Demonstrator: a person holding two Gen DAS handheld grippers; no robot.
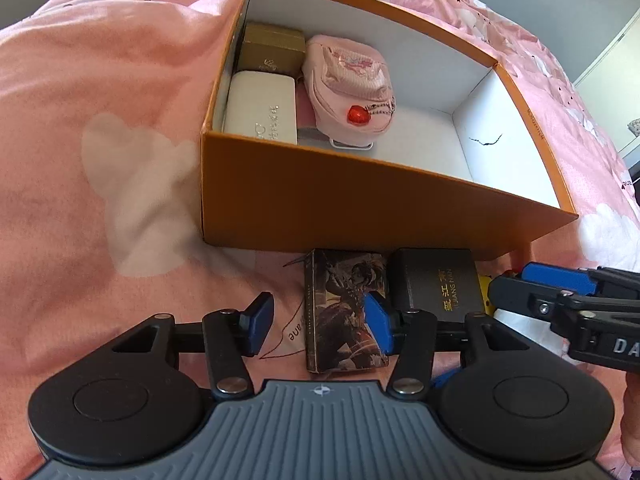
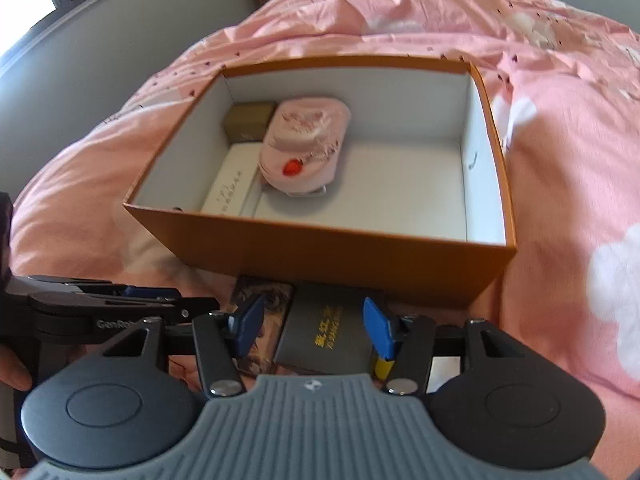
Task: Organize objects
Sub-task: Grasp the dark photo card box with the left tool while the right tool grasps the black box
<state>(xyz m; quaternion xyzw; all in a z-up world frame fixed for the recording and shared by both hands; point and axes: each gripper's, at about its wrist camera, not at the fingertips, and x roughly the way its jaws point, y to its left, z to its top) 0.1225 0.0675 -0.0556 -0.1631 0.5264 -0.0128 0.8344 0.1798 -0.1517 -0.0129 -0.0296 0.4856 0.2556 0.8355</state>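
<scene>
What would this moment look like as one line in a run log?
left gripper: open over illustrated box | right gripper: open over dark box | orange box: holds pink pouch

Left claw (image 1: 318, 326) gapes above the illustrated card box (image 1: 345, 312) beside the orange box (image 1: 360, 208).
</scene>
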